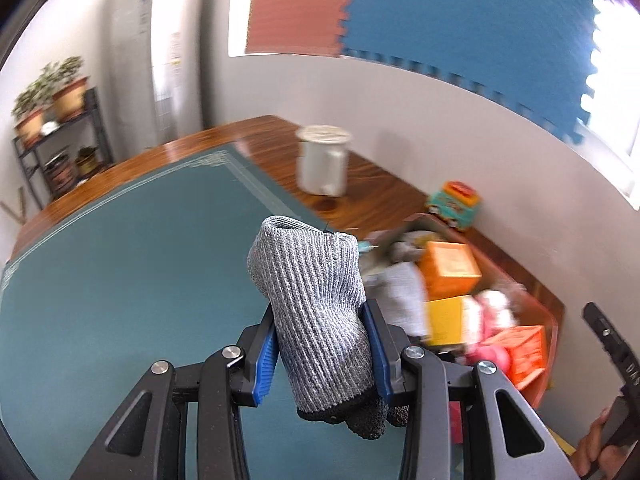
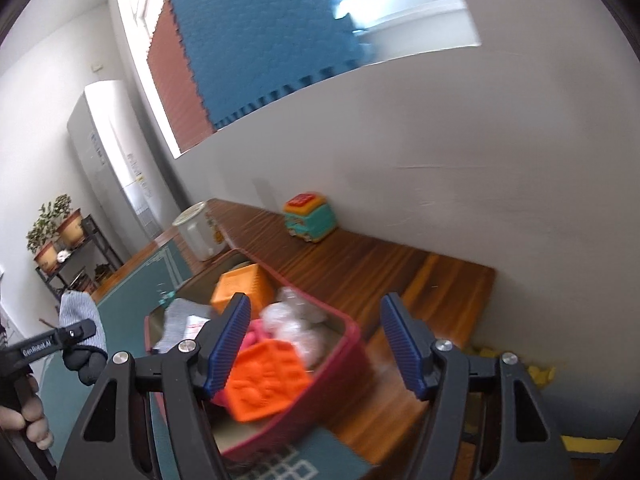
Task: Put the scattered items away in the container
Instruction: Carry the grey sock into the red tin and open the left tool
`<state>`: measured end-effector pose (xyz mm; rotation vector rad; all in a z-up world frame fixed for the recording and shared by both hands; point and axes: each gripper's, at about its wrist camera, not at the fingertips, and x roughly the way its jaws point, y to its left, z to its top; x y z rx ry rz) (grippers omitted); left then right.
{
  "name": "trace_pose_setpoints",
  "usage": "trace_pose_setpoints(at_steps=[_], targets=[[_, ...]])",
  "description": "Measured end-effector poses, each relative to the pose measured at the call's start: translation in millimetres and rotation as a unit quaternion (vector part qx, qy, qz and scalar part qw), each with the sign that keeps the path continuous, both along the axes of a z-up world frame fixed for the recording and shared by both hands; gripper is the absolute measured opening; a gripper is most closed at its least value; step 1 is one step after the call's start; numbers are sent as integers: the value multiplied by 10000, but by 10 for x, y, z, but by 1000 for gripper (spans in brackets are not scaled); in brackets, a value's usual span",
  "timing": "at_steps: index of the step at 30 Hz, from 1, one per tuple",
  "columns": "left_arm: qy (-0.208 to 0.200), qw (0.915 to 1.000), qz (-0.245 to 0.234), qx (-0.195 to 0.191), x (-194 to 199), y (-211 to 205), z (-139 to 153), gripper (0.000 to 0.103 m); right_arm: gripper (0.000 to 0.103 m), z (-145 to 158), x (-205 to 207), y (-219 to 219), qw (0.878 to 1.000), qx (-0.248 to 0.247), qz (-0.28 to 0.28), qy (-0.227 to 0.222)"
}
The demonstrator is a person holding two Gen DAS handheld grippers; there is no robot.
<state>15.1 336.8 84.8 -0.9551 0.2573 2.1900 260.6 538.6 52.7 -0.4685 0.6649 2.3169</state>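
Observation:
My left gripper (image 1: pixel 320 344) is shut on a grey knit glove (image 1: pixel 316 304) with dark fingertips and holds it in the air above the teal mat (image 1: pixel 120 280), left of the container. The same glove (image 2: pixel 80 320) shows at the far left of the right wrist view. The red-rimmed container (image 2: pixel 352 344) on the table holds orange cubes (image 2: pixel 264 380), a yellow box (image 1: pixel 444 320), pink items, a grey cloth and clear bags. My right gripper (image 2: pixel 316 340) is open and empty, just above the container's near end.
A white lidded mug (image 1: pixel 324 164) and a teal toy bus (image 2: pixel 310 222) stand on the wooden table (image 2: pixel 380 264) by the white wall. A plant shelf (image 1: pixel 56 136) stands far left. Yellow bits (image 2: pixel 540 372) lie past the table's right edge.

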Motion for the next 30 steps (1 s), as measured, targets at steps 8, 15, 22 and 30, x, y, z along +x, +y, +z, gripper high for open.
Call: trace_pose_setpoints(at_steps=[8, 15, 22, 30], targets=[[-83, 9975, -693, 146, 309, 628, 142, 41, 72, -138, 186, 184, 9997, -87, -211, -37], [-169, 9947, -1014, 62, 354, 976, 74, 49, 72, -216, 183, 194, 9997, -134, -176, -78], [-215, 9959, -873, -32, 243, 976, -58, 59, 72, -275, 138, 173, 9997, -163, -89, -129], [-90, 9981, -604, -21, 147, 784, -57, 59, 76, -297, 100, 125, 9997, -195, -17, -153]])
